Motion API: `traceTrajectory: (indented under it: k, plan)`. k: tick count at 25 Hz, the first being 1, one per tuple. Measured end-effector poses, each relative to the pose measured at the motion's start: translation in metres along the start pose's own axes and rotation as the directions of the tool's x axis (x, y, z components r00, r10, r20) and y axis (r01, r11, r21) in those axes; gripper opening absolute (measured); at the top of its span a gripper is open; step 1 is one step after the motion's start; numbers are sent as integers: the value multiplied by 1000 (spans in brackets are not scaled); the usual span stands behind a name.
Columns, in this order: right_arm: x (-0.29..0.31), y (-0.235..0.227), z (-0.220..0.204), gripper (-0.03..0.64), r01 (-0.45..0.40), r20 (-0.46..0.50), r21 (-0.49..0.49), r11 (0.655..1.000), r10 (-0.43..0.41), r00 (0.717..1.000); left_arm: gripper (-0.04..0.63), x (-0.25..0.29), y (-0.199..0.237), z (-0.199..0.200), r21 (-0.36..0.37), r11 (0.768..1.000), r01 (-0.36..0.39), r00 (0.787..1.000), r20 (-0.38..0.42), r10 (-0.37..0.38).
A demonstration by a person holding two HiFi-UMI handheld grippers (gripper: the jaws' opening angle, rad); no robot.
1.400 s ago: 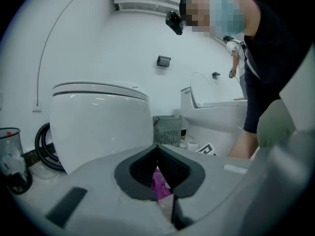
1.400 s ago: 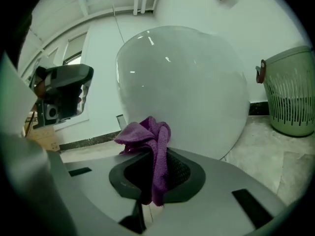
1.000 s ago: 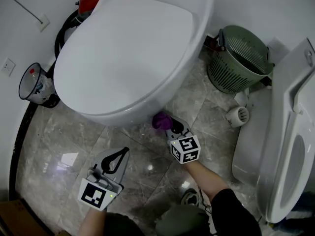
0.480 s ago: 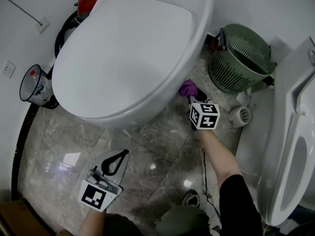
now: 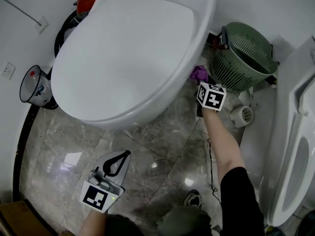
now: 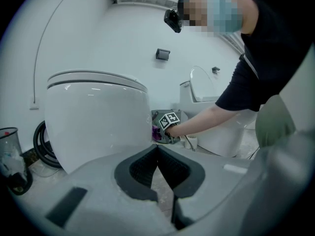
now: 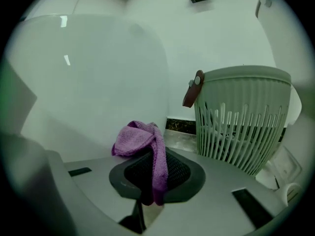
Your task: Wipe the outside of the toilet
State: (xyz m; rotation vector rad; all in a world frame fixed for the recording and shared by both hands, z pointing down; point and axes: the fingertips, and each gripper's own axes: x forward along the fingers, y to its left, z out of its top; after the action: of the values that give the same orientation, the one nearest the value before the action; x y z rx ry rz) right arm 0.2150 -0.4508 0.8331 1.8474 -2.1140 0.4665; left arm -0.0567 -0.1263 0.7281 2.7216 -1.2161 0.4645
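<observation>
The right tool (image 5: 201,80) pinches a purple cloth (image 5: 199,73). The cloth sticks out past its tip and presses on the side of the white toilet (image 5: 128,58), just beside the green basket (image 5: 244,58). The left tool (image 5: 123,155) is pressed together, holding nothing, low over the floor (image 5: 162,132).

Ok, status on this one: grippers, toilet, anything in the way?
Right gripper shut on purple cloth, cloth against the toilet's side. Left gripper shut, empty, off the toilet. Green basket close by right gripper.
</observation>
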Motion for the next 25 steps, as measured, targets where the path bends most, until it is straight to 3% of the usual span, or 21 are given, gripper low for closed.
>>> traceTrajectory:
  k: [5, 10, 15, 20, 25]
  plan:
    - [-33, 8, -21, 42, -52, 36, 84, 995, 49, 998, 0, 3, 5, 0, 17, 1000, 13, 1000, 20, -14]
    - [-105, 38, -58, 43, -163, 56, 85, 983, 159, 986, 0, 6, 2, 7, 79, 996, 36, 998, 57, -40]
    - [-177, 68, -87, 42, -219, 42, 145, 965, 216, 976, 0, -1, 5, 10, 78, 995, 59, 993, 97, -67]
    - [-234, 102, -98, 42, -253, -4, 207, 945, 259, 966, 0, -27, 21, -6, -24, 1000, -16, 999, 36, 17]
    - [-286, 127, -89, 41, -213, -64, 343, 915, 249, 966, 0, -69, 41, 13, -149, 978, -146, 988, 37, 153]
